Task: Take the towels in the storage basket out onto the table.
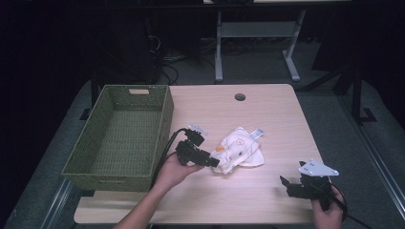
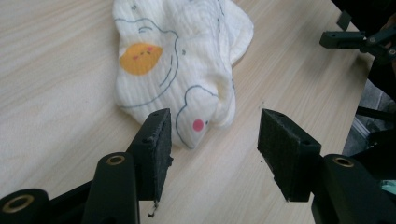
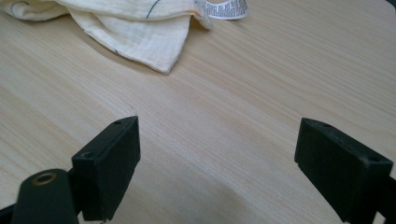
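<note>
High view: cloth (image 1: pixel 238 149), crumpled, mid-table (image 1: pixel 267 109), right of green basket (image 1: pixel 122 135). Left gripper (image 1: pixel 213 162): jaws spread, empty, at the cloth's near-left edge. Right gripper (image 1: pixel 285 183): spread, empty, well apart. Step judged: approach; next, close on the cloth's edge.

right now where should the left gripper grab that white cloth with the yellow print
Best bet is the bunched corner of the cloth nearest the left gripper, the fold with the pink dot. It stands up thicker than the flat edges, so the pads can close across it. Come in low along the table from the basket side, as the open jaws already straddle that corner.
</note>
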Available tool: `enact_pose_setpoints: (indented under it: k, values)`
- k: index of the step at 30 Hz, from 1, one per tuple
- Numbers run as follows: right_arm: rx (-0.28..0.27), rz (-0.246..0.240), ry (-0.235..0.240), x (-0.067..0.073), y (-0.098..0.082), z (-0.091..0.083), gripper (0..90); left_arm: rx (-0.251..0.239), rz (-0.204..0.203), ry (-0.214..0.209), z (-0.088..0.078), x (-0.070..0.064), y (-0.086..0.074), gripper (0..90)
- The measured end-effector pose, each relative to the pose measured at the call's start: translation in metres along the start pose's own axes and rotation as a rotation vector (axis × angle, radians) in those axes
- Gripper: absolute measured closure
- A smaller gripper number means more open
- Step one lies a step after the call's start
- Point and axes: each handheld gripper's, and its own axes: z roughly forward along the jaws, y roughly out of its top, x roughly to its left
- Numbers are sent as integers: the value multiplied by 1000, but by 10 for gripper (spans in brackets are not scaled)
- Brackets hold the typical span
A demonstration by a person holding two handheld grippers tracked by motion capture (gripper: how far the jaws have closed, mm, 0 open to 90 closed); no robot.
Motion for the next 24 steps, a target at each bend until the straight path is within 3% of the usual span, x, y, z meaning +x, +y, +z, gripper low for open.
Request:
enact_pose_setpoints:
  k: [2, 11, 18, 24]
  values:
    - [6, 1, -1, 0, 0, 1, 139, -7, 10, 10, -2, -1, -4, 429]
    - [8, 7, -3, 1, -2, 1, 139, -32, 7, -27, -5, -5, -23, 391]
    - [5, 15, -4, 1, -3, 0, 139, -27, 2, -5, -5, -5, -38, 372]
    - [4, 21, -9, 0, -4, -2, 139, -41, -15, -20, -5, -5, -53, 342]
